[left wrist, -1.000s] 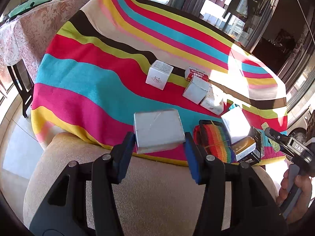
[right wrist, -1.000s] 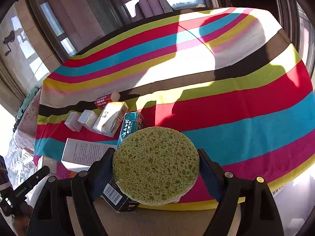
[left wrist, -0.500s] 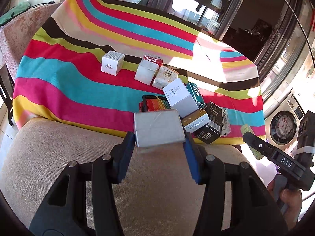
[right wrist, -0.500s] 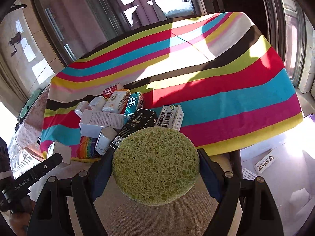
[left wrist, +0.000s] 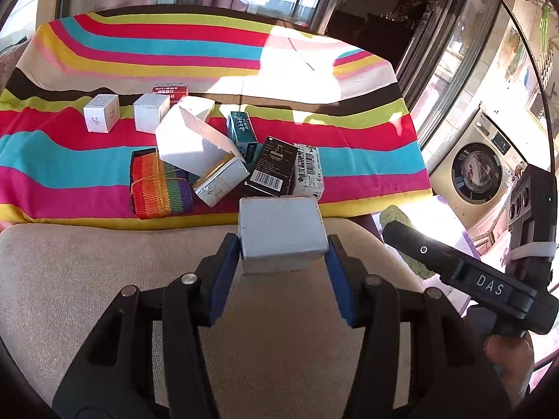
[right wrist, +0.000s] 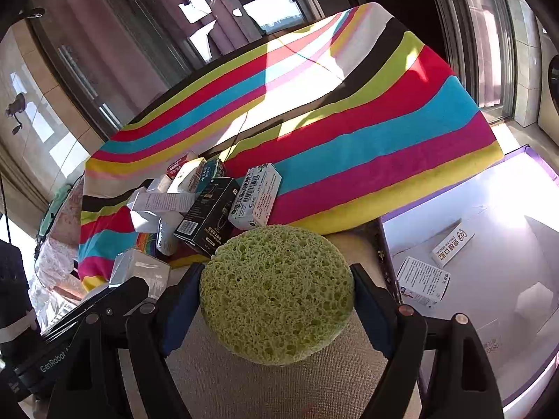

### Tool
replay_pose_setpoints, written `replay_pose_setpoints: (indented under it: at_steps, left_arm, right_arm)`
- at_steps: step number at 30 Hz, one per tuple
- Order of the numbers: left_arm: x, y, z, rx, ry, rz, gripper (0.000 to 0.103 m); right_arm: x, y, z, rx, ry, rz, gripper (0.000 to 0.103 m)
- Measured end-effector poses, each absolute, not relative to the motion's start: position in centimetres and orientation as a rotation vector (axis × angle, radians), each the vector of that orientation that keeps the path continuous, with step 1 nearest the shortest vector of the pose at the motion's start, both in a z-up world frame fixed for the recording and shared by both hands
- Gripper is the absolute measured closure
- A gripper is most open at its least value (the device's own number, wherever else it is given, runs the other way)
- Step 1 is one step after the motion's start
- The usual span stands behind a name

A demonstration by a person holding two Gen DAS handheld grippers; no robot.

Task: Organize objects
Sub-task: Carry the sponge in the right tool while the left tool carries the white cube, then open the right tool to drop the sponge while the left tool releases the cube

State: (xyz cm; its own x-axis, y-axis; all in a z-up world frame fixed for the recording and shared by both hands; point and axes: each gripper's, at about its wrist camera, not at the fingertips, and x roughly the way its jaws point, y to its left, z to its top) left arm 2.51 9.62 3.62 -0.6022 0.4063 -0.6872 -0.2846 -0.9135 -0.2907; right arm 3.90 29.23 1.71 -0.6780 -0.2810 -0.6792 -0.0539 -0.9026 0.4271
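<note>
Right wrist view: green sponge (right wrist: pixel 277 295), soft, light, squashable, pinched at its rim by right gripper (right wrist: pixel 276 300) above chair cushion; left gripper (left wrist: pixel 283 244) clamps stiff grey box (left wrist: pixel 282 228) by its sides.

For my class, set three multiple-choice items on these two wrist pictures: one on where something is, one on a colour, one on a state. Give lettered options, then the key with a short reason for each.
1. Where does the rainbow-striped bundle lie?
A. on the striped cloth, near its front edge
B. in the purple-rimmed box
C. between a gripper's fingers

2. What colour is the round sponge?
A. blue
B. yellow-green
C. white

3. What is the state of the left gripper?
A. open and empty
B. closed on the grey box
C. closed on the black box

Key:
1 A: it rests on the cloth beside the pile of boxes.
2 B: its pored surface is yellow-green in the right wrist view.
3 B: both blue pads press the grey box's sides; the black box lies on the cloth.
</note>
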Motion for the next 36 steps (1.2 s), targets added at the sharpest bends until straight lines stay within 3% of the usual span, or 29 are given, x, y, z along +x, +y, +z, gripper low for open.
replay_pose_setpoints:
  at_steps: [13, 32, 36]
  left_arm:
    - [3.3, 18.3, 3.5, -1.090, -0.052, 2.315, 0.049]
    - [5.0, 26.4, 3.3, -1.027, 0.027, 2.051, 0.049]
    - [5.0, 26.2, 3.2, -1.037, 0.013, 2.057, 0.040]
  right_arm:
    - [7.2, 36.3, 0.4, 1.234, -0.843, -2.774, 0.021]
    - [12.7, 46.6, -0.8, 1.242, -1.097, -2.941, 0.021]
    - [13.0, 47.7, -1.0, 1.244, -1.142, -2.938, 0.018]
